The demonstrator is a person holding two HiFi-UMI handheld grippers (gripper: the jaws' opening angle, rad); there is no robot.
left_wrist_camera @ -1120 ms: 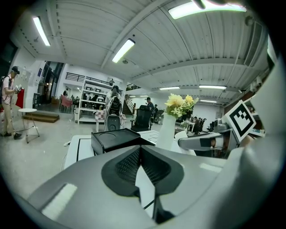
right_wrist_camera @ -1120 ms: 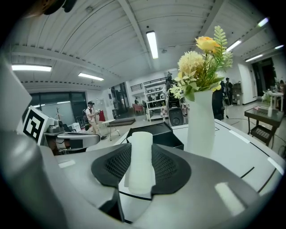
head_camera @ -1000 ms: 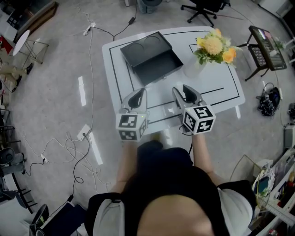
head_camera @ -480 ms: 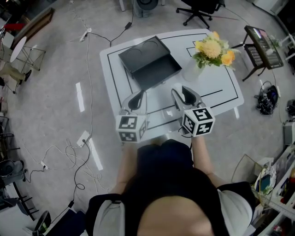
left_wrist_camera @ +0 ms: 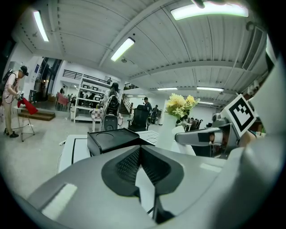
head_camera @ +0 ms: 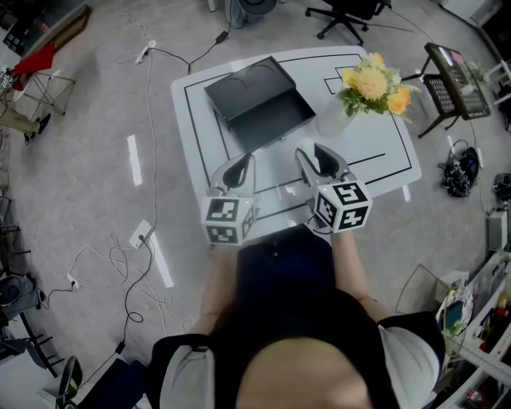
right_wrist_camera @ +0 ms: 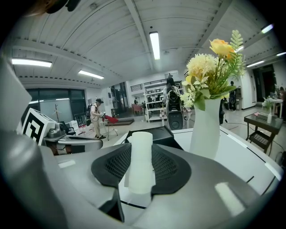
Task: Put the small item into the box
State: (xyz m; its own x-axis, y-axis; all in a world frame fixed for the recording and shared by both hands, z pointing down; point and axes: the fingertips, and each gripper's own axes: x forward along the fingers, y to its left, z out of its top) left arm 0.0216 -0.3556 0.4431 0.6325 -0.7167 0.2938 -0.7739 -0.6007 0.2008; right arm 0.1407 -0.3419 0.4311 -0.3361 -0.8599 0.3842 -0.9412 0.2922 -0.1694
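Note:
In the right gripper view a small white cylinder [right_wrist_camera: 141, 166] stands upright between the ribbed pads, and my right gripper [right_wrist_camera: 142, 150] is shut on it. The black box [head_camera: 260, 99] lies open on the far left part of the white table [head_camera: 375, 148]; it also shows as the box [right_wrist_camera: 157, 133] just behind the cylinder and as the box [left_wrist_camera: 111, 139] ahead of the left jaws. In the head view both grippers hover over the table's near edge, short of the box. My left gripper [left_wrist_camera: 140, 150] has its fingertips together with nothing between them.
A white vase [head_camera: 335, 118] with yellow flowers [head_camera: 371, 83] stands right of the box, close ahead of the right gripper [head_camera: 317, 162]. Cables run over the floor [head_camera: 96, 200] at the left. An office chair [head_camera: 351, 16] and a small side table [head_camera: 459, 80] stand beyond the table.
Both grippers keep their place and the cylinder stays gripped. Only the head view has shifted a little.

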